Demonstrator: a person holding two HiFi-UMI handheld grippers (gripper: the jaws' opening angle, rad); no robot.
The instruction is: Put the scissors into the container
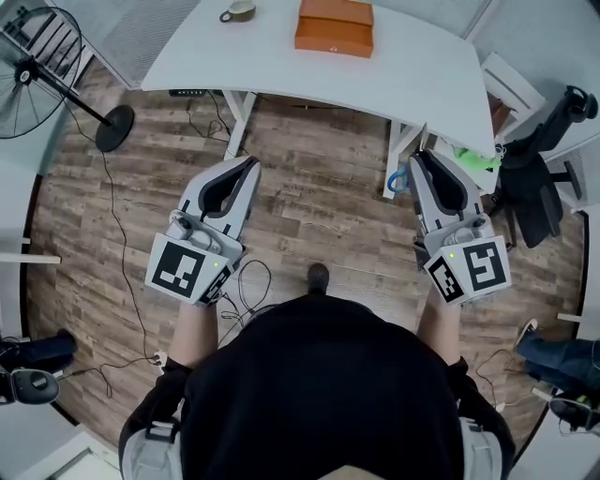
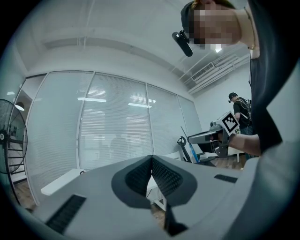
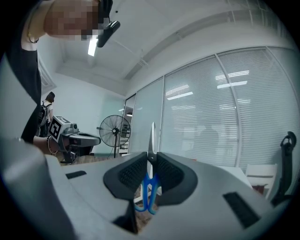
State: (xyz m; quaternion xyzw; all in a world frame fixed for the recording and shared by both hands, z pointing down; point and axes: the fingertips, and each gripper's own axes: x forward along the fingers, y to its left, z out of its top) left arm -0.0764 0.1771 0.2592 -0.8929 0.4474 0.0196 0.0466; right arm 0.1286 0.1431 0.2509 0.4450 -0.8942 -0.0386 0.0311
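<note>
Holding the scissors [image 3: 151,140] in the right gripper [image 3: 150,169], I see its pads pinched onto them near the pivot. The blade sticks up past the jaws and the blue handles hang below, so the long axis runs across the jaws, not along them. The left gripper [image 2: 152,161] has its jaws pressed together with nothing between them. In the head view both grippers hover over the floor, short of the table [image 1: 281,70]. The orange container [image 1: 335,26] sits on it, well ahead and to the left of the right gripper's tip. I judge the carry must go forward and inward, then turn the blade down.
</note>
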